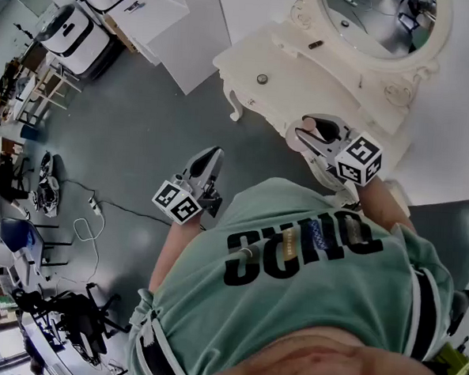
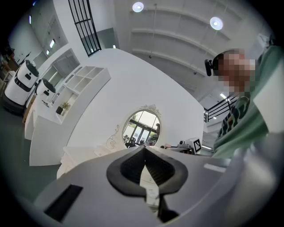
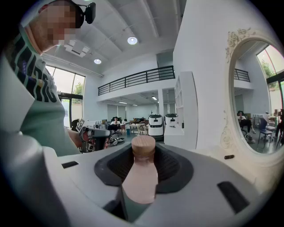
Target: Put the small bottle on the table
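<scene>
Closest to the camera was the person's green shirt [image 1: 309,266] with dark lettering, seen from above. Just beyond it, the person held both grippers out side by side and apart.

The right gripper [image 3: 143,149] was clamped on the small bottle [image 3: 142,177]. The bottle had a pale pink body and a round tan cap. It sat lengthwise between the dark pads, with its cap pointing away from the camera and poking out past the tips. The bottle was off the table, held in the air at the table's near edge.

The left gripper [image 2: 144,149] had its jaws together at the tips, and nothing was gripped between them. In the head view it hung over the grey floor [image 1: 143,122], to the left of the table.

The white dressing table [image 1: 320,89] stood ahead of the right gripper, with curved legs and carved trim. A small dark thing [image 1: 315,45] and a round knob [image 1: 262,79] showed on it. An oval mirror [image 1: 379,17] in an ornate white frame rose at the back of the table.

Farther off on the left, a white cable [image 1: 85,229] lay looped on the floor. Beyond it, a rounded white machine with black tops [image 1: 73,38] stood beside a white shelf unit [image 2: 66,111].
</scene>
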Tool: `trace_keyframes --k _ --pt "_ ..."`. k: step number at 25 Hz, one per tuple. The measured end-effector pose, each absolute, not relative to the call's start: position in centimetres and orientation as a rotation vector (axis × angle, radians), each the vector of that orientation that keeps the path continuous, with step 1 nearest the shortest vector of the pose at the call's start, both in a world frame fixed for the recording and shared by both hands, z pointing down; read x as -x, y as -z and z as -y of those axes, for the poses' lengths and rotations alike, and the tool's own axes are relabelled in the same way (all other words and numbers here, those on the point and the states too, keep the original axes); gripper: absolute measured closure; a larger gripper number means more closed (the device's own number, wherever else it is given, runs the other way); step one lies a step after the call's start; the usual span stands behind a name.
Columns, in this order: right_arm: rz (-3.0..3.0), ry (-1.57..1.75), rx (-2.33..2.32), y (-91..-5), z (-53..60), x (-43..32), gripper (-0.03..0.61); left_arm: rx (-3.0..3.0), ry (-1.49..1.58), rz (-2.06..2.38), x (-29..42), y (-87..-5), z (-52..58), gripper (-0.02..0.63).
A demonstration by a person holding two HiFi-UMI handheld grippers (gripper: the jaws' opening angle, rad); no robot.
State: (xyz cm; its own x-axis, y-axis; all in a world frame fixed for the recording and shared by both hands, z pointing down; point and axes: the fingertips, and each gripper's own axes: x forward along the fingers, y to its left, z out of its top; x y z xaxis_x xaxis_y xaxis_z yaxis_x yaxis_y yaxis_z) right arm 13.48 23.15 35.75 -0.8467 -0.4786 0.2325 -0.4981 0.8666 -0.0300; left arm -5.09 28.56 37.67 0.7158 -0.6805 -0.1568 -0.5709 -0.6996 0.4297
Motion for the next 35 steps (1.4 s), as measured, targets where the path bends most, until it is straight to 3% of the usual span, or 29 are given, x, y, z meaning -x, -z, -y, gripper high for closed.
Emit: trace_keyframes --k 15,35 --pt "2.837 -0.15 -0.738 -35.3 -23.5 -16.9 0.448 -2.579 0.414 0.998 1.5 -36.8 -29.4 0.615" --pt "2.864 -0.142 -0.668 -35.6 -23.7 -25.6 0.448 -2.554 0.351 1.018 -8.4 -36.5 -29.6 0.615"
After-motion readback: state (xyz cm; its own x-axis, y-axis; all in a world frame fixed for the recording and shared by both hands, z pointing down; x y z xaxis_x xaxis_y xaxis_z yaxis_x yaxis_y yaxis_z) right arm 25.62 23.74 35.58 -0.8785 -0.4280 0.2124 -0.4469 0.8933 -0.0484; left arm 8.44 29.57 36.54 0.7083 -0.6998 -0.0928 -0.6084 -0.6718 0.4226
